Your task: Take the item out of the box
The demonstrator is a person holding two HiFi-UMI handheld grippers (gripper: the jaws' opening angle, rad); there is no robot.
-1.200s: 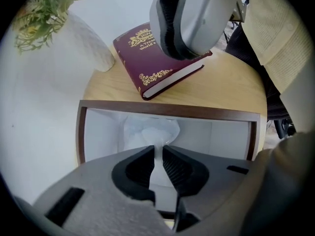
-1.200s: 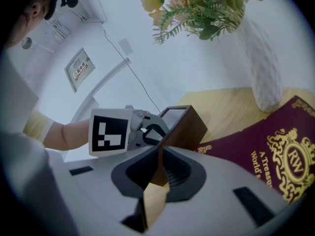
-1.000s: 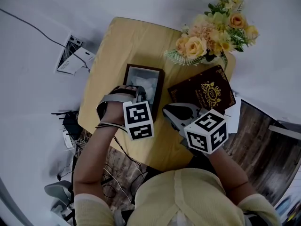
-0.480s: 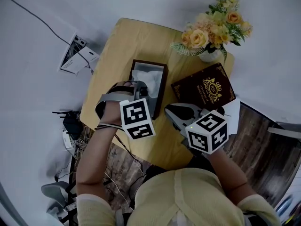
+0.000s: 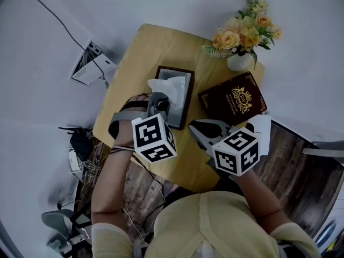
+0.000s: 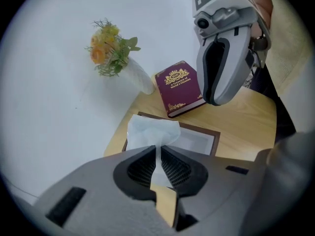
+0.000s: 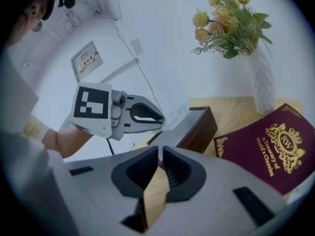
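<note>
Taking out looks under way: the left gripper (image 5: 160, 104) is clamped on a white tissue (image 5: 163, 86) standing up out of the dark tissue box (image 5: 188, 90) at its 7 o'clock end. Next comes a straight upward draw until the sheet clears the opening; the right gripper (image 5: 198, 129), jaws together on nothing at the box's 5 o'clock, could steady the box. At 3 o'clock, a maroon book (image 5: 232, 98) shows a gold "RW" crest and, partly legible, "World's Classics".
</note>
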